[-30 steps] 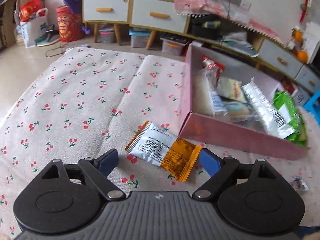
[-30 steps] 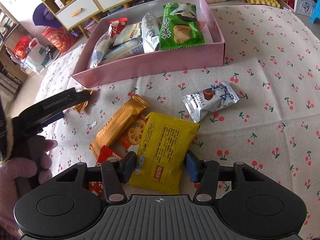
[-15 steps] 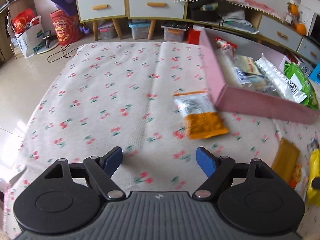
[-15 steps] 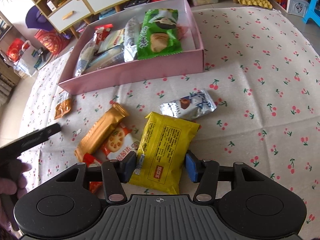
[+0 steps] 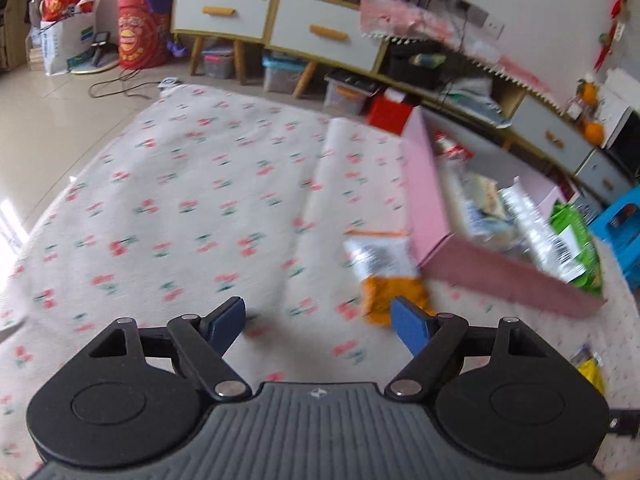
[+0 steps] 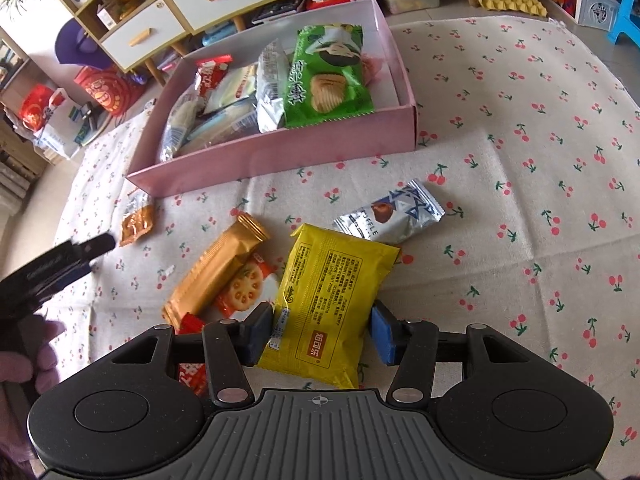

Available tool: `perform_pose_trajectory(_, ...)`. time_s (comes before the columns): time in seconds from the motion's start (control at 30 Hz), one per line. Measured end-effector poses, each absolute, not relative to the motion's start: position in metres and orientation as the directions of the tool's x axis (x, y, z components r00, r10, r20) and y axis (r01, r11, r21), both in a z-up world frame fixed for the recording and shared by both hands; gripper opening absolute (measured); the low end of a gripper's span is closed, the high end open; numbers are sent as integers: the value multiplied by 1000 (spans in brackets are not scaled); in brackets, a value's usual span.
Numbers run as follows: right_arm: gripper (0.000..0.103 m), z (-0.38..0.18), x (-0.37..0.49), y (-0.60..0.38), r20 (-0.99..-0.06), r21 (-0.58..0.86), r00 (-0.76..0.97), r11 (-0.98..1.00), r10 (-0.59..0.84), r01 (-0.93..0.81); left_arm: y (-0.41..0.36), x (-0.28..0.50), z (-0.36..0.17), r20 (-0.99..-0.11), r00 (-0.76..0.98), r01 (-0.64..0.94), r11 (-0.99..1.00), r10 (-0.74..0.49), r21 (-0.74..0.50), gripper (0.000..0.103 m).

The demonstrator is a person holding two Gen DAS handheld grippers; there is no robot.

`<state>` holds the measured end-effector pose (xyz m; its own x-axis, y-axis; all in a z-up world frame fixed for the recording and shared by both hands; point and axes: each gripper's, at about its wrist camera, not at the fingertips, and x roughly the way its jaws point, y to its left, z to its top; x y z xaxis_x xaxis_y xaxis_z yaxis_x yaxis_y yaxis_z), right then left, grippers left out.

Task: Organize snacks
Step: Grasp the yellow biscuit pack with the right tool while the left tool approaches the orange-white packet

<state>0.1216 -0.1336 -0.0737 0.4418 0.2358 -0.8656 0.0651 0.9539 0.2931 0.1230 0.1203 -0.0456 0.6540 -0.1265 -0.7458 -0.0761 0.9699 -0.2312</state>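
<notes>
A pink box [image 6: 280,152] holds several snack packs, among them a green chips bag [image 6: 328,80]; the box also shows in the left wrist view [image 5: 428,208]. My right gripper [image 6: 320,332] has its blue pads against both sides of a yellow snack pack [image 6: 332,300] lying on the cherry cloth. My left gripper [image 5: 316,324] is open and empty, just short of an orange-and-silver packet [image 5: 384,272] beside the box's corner. That packet [image 6: 138,220] and the left gripper [image 6: 60,268] also show in the right wrist view.
On the cloth lie a golden bar [image 6: 216,272], a red-white cracker pack [image 6: 244,288] and a silver chocolate pack [image 6: 392,216]. Cabinets with drawers [image 5: 280,28] and bins stand beyond the cloth. A blue stool [image 5: 620,232] stands at the right.
My left gripper drew back from the orange-and-silver packet, which was between its fingers, then swung close to it again. My right gripper stays around the yellow pack.
</notes>
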Motion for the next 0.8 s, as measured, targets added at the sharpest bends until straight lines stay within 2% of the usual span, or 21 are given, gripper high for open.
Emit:
perform_pose_trajectory(0.17,51,-71,124,-135,-861,296,450,953,235,67,92,136,-51,-750,651,-71,973,-120,-218,77)
perform_pose_trajectory(0.3,51,-70,126,-138,-857,303,455,950,240,69,79,142,-59,-762,648,-90,991,-18,-100,72)
perform_pose_trajectory(0.33,51,-69,127,-138,-856,304,457,950,241,68,78,142,-59,-761,648,-97,993,7,-73,69)
perform_pose_trajectory(0.4,51,-68,127,-140,-853,309,461,949,245,68,79,140,-59,-758,651,-112,993,45,-37,55)
perform_pose_trajectory(0.43,51,-67,128,-141,-851,311,464,948,246,69,81,139,-58,-756,652,-116,993,54,-30,51)
perform_pose_trajectory(0.5,51,-65,128,-143,-849,316,468,946,247,73,87,137,-56,-757,650,-132,991,66,-26,32)
perform_pose_trajectory(0.6,51,-63,127,-145,-844,321,474,944,249,76,98,134,-53,-767,638,-157,987,70,-40,11)
perform_pose_trajectory(0.7,51,-61,126,-144,-842,324,478,943,251,74,108,132,-52,-782,622,-173,981,39,-88,5)
perform_pose_trajectory(0.8,51,-59,124,-143,-839,328,481,942,254,73,116,127,-51,-793,609,-182,975,10,-127,4)
